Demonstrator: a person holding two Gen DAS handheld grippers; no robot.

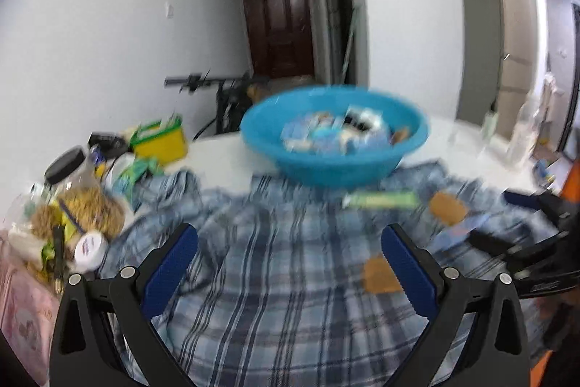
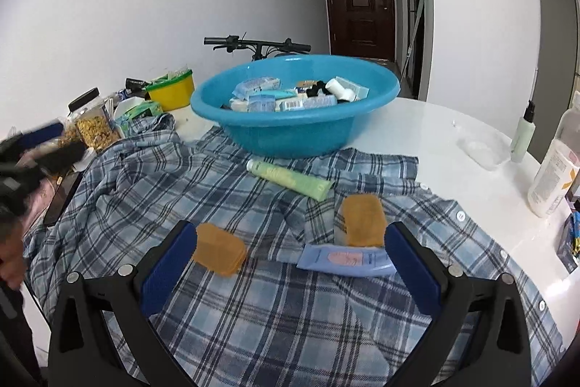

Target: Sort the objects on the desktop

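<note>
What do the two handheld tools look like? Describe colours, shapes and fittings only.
Both match: the left tool and right tool have black angular plastic frames with triangular cutouts, round silver pivot bolts, and two flat fingers faced with textured blue pads. No cables or sleeves show.

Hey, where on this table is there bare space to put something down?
Bare white table lies right of the blue basin, bounded by the plaid shirt in front and the clear tray and bottles at the right edge. A smaller strip lies between basin and yellow tub. The left edge is crowded with jars and packets.
</note>
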